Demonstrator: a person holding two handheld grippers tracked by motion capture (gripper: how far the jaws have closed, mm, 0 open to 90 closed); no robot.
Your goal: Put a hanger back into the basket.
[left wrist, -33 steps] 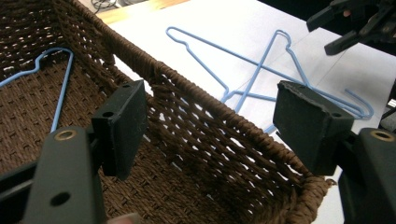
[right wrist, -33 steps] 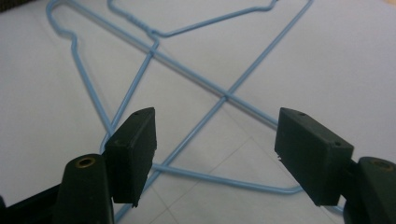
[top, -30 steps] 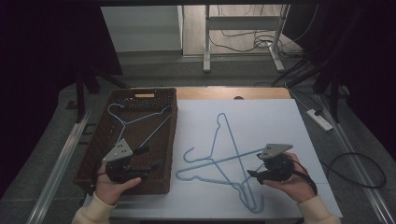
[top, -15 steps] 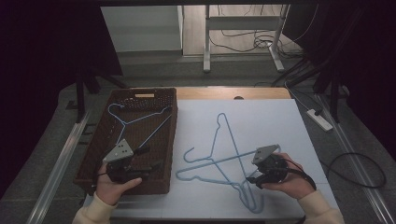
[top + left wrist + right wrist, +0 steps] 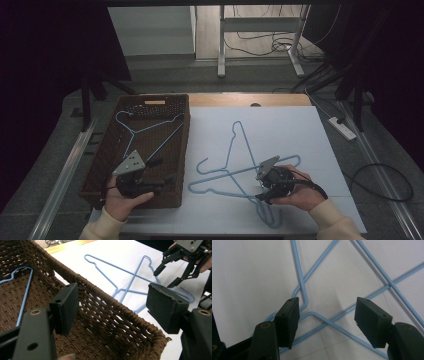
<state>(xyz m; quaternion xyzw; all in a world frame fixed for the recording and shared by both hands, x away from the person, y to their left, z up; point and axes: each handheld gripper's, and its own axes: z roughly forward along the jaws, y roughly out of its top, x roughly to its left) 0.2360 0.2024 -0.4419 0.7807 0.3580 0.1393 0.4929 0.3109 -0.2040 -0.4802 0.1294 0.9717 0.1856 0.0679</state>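
Two light blue wire hangers (image 5: 235, 165) lie crossed on the white table top. My right gripper (image 5: 259, 191) hovers low over their near crossing, open. Its jaws have just been closing, and the pads touch nothing. In the right gripper view a bent hanger wire (image 5: 312, 313) lies on the table between and below the jaws of that gripper (image 5: 327, 317). A third blue hanger (image 5: 145, 131) rests inside the brown wicker basket (image 5: 185, 145). My left gripper (image 5: 162, 172) stays open over the basket's near right corner, empty (image 5: 111, 307).
The basket's woven rim (image 5: 100, 287) runs right under the left jaws. The right gripper (image 5: 172, 272) and the crossed hangers (image 5: 132, 280) lie beyond that rim. A white power strip (image 5: 342, 127) and cables lie on the floor to the right.
The right gripper has shifted left and slightly down over the hangers' crossing, and its jaws have narrowed a little. The left gripper and all three hangers have stayed put.
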